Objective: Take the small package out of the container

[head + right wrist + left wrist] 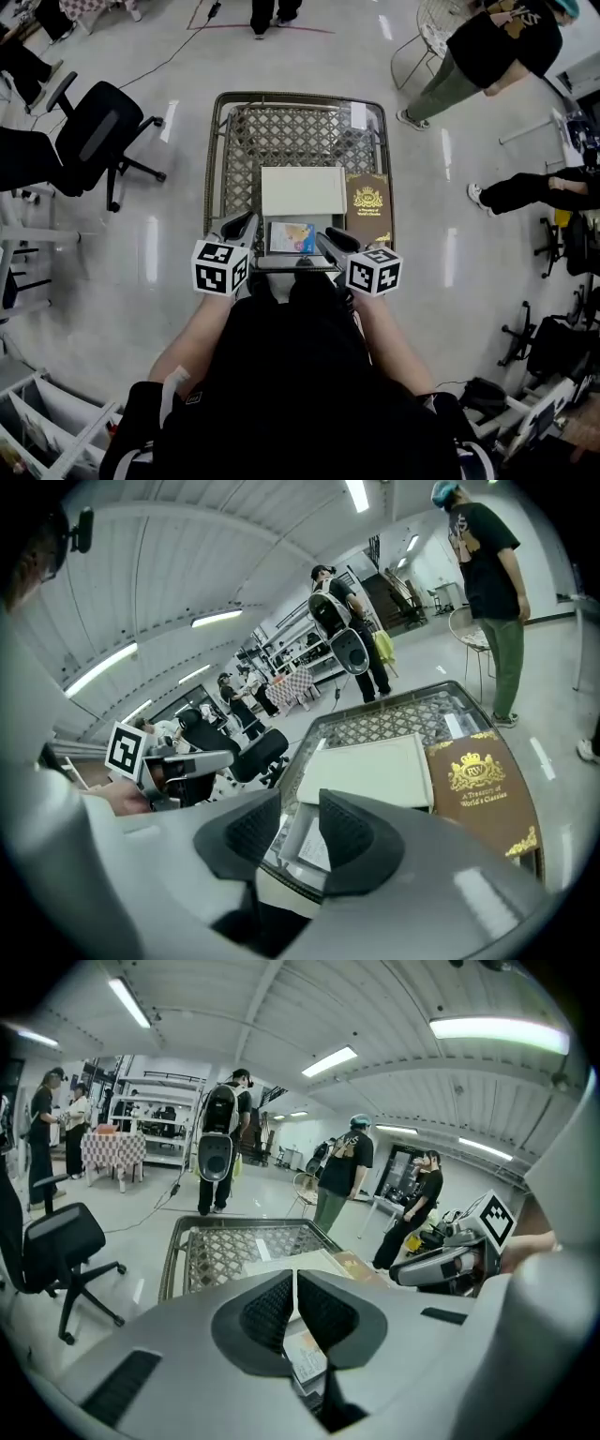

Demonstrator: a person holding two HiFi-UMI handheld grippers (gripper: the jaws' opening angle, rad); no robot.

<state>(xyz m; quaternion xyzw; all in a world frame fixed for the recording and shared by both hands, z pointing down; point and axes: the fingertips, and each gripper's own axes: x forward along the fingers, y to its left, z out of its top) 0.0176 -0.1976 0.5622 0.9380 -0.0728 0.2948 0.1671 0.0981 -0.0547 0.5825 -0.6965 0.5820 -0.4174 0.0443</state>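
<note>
Container: grey metal wire basket [217, 141] with lattice floor, holding three things
Small package: flat pale packet with colourful print [292, 237], at the middle of the basket's near edge
Box: flat cream rectangular box [302, 190], mid-basket, just beyond the packet
Book: brown gold-crested book [367, 208], along the right edge
Left gripper [242, 228]: jaws clenched together, empty
Right gripper [330, 242]: jaws apart, grasping nothing

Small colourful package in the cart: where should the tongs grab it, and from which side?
Probably its left edge, coming down from the near left. The small package lies flat; the white box sits close on its far side and the brown box on its right.
</note>
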